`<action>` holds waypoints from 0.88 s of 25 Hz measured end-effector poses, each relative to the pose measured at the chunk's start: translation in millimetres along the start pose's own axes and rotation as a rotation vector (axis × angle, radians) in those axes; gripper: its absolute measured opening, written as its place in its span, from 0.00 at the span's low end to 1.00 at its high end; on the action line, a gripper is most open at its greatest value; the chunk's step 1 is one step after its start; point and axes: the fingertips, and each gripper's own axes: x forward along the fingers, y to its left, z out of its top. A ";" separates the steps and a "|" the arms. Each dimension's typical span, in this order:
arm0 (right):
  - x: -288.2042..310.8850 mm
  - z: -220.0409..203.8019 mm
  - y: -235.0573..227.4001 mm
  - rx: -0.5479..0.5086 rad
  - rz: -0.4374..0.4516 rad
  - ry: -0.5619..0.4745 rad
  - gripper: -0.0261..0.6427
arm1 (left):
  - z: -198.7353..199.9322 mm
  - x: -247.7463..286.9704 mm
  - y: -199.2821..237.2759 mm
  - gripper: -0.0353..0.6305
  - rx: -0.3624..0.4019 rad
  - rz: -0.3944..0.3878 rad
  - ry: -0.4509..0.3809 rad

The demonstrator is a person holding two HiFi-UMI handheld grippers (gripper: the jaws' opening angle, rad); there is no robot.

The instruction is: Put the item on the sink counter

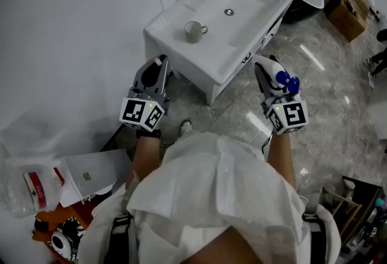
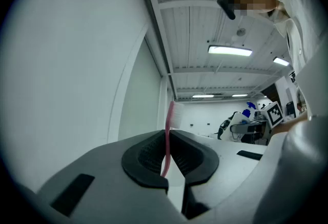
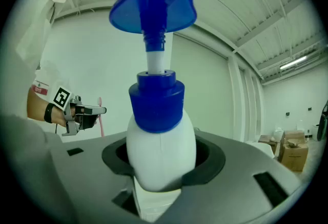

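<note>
Currently you are holding both items just short of the counter, which is lying ahead of the jaws. Your left gripper is pinching a toothbrush upright, jaws nearly together; your right gripper is gripping a bottle, jaws wide. Next, I judge, reaching forward, lowering, then releasing.

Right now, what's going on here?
A person stands before a white sink cabinet, a gripper in each hand. The left gripper is shut on a pink toothbrush; the right gripper clasps a white plastic bottle with a blue spray top. Neither is on the counter yet; a beige mug stands there.
</note>
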 end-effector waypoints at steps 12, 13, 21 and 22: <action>0.3 5.1 5.6 -0.002 0.011 -0.014 0.33 | 8.7 -0.8 -5.9 0.10 0.028 -0.017 -0.011; 0.2 4.5 7.1 -0.001 0.012 -0.012 0.33 | 8.3 -2.6 -5.5 0.10 0.027 -0.017 -0.008; -1.3 8.4 14.6 0.032 0.011 -0.018 0.33 | 9.3 -10.3 -2.5 0.10 0.027 -0.019 -0.002; -1.3 9.0 15.1 0.036 0.011 -0.018 0.33 | 9.4 -10.9 -2.5 0.09 0.029 -0.020 0.000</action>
